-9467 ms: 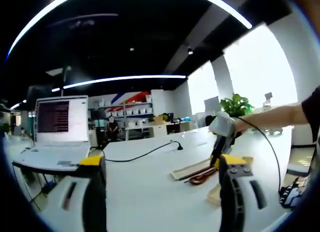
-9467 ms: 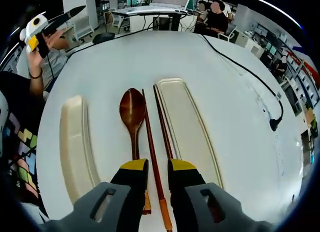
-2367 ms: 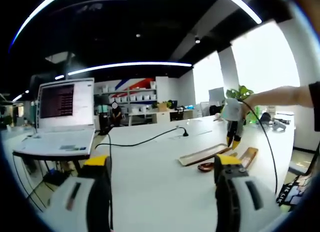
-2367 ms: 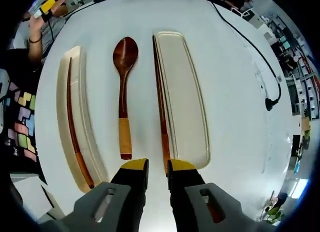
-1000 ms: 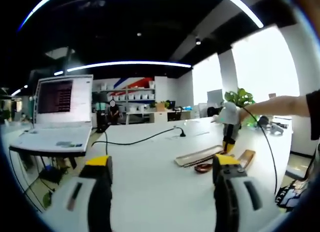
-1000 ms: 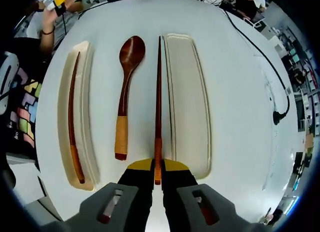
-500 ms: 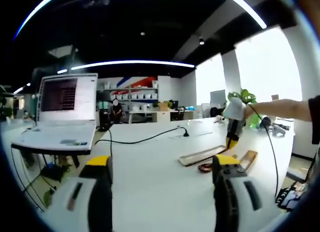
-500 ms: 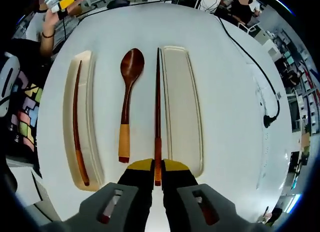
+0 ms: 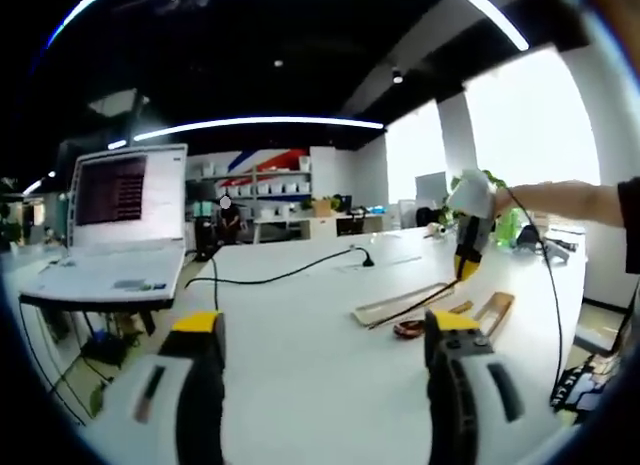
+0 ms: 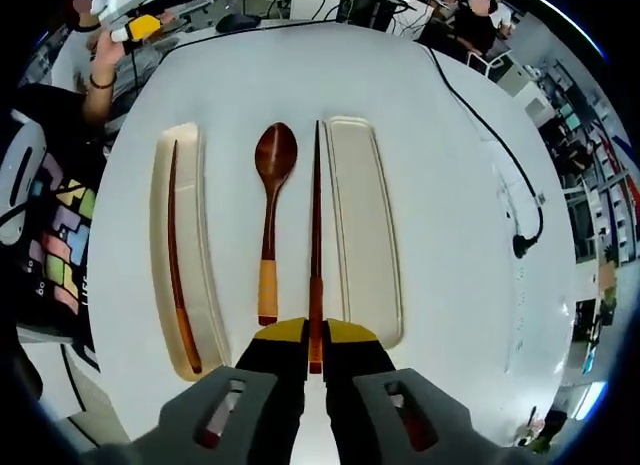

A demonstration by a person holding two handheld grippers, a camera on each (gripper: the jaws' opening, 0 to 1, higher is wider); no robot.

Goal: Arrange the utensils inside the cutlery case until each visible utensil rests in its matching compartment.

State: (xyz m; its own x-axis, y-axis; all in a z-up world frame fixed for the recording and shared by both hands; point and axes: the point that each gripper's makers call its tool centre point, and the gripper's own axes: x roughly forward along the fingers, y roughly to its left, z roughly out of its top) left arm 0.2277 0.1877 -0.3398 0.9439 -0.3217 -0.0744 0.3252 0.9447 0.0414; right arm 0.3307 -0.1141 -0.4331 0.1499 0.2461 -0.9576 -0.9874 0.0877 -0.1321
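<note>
White desk carrying 2 cream trays: wide tray bare, narrow tray left of it holding 1 chopstick. Spoon lies between trays, unplaced. Right tongs clamp second chopstick beside wide tray. Left tongs gape wide, holding nothing.

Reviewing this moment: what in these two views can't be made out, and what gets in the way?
- Right gripper view: the held chopstick's butt end is covered by the right gripper's fingers.
- Left gripper view: the trays and utensils sit low and far away, too small to sort; the left gripper's finger hides part of the spoon.
- Left gripper view: the laptop screen text is too blurred to read.
</note>
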